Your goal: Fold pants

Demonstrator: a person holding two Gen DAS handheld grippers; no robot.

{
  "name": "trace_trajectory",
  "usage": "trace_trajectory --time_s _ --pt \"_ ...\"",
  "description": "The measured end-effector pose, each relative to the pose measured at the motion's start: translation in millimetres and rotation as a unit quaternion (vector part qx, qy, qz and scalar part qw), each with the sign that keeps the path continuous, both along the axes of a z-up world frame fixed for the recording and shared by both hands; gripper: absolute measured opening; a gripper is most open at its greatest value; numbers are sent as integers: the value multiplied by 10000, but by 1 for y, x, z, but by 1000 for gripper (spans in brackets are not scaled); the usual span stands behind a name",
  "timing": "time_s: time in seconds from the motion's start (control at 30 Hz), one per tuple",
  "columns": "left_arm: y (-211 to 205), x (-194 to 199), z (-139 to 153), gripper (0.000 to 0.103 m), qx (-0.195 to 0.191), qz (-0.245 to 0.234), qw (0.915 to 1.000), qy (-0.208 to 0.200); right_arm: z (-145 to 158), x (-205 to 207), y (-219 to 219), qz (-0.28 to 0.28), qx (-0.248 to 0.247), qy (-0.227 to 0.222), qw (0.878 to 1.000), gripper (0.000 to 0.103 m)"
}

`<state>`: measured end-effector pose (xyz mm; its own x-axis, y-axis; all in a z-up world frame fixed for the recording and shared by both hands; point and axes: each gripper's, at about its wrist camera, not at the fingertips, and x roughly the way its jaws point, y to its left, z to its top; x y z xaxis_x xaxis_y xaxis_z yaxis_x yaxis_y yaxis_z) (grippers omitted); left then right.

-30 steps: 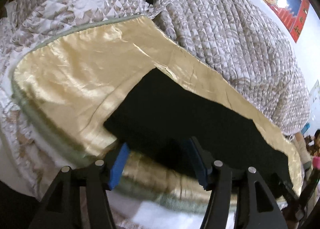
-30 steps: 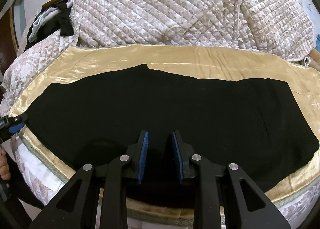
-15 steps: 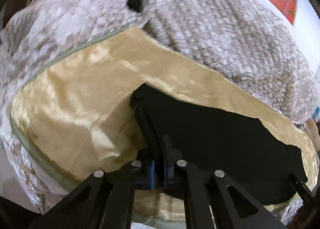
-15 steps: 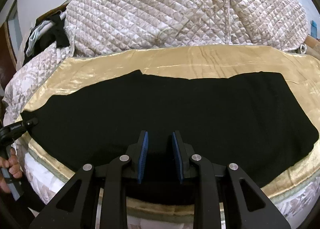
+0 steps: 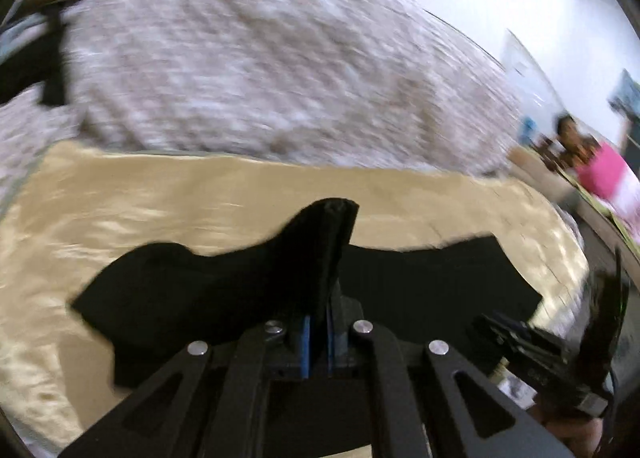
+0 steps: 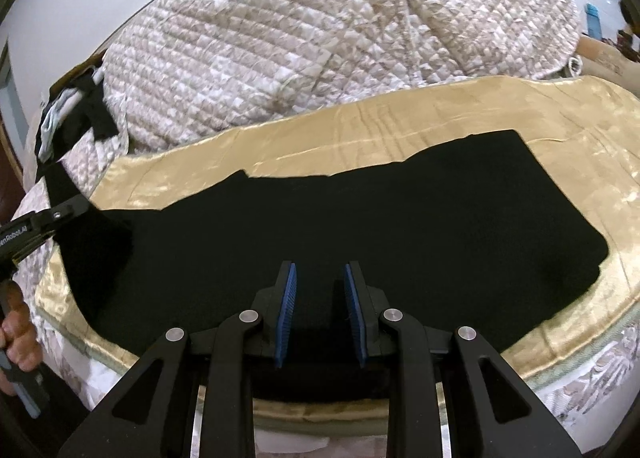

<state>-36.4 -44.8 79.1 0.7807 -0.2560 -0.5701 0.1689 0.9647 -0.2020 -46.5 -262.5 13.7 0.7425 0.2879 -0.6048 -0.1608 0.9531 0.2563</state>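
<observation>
Black pants [image 6: 400, 226] lie lengthwise across a gold satin cloth [image 6: 500, 138] on the bed. My left gripper [image 5: 318, 334] is shut on the left end of the pants [image 5: 240, 278] and lifts it off the cloth, so the fabric stands up in a peak between the pads. In the right wrist view the left gripper [image 6: 68, 212] shows at the far left, holding that raised end. My right gripper [image 6: 320, 310] is open, its blue pads [image 6: 286, 310] low over the near edge of the pants, holding nothing.
A bunched quilted bedspread [image 6: 320, 38] lies behind the gold cloth. Dark clothes [image 6: 72, 118] lie at the far left of the bed. The bed's near edge [image 6: 560, 358] runs below the pants. A person in pink [image 5: 600, 174] sits at far right.
My left gripper closed on the left end of the pants, lifted it and swung it to the right. My right gripper stayed open over the near edge.
</observation>
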Motion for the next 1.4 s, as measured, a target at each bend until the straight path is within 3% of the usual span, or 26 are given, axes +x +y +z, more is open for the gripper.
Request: trace_trajectory --time_s 0.17,0.27,0.33,0.4,0.5,0.63,0.73,0.83,1.1,1.2,1.3,1.4 --pt "-51 12 -45 7 -17 -907 9937 654 2 2 -20 -313 159 25 9994 25" --pt "-66 9 -60 10 136 -1090 9905 823 0 4 -32 -497 312 110 9982 25" --pt "-62 3 -57 26 -64 -1223 9894 776 -1 5 -36 -548 376 167 9976 25" --pt "-53 -5 -50 34 -371 -1324 9874 782 -2 6 -37 -566 386 184 9975 25" --pt "-34 -25 -36 47 -576 -1288 9887 499 -1 6 -34 -522 371 160 9978 25" --pt "-2 -35 -32 52 -654 -812 9939 372 1 5 -30 -458 358 90 9983 25" --pt "20 -34 -37 59 -658 -354 9963 426 1 5 -25 -389 340 58 9987 25" --pt "33 -24 -51 61 -891 -108 9930 762 1 5 -21 -348 291 51 9990 25" --pt "6 15 -65 61 -1175 -680 9847 1090 0 5 -18 -299 266 64 9992 25" --pt "-9 38 -53 62 -1500 -919 9783 1097 -2 6 -20 -337 317 93 9989 25" --pt "-8 41 -20 64 -1935 -1198 9719 608 -3 6 -21 -337 331 95 9988 25" --pt "9 37 1 64 -1812 -995 9780 281 -2 6 -22 -299 358 0 9989 25"
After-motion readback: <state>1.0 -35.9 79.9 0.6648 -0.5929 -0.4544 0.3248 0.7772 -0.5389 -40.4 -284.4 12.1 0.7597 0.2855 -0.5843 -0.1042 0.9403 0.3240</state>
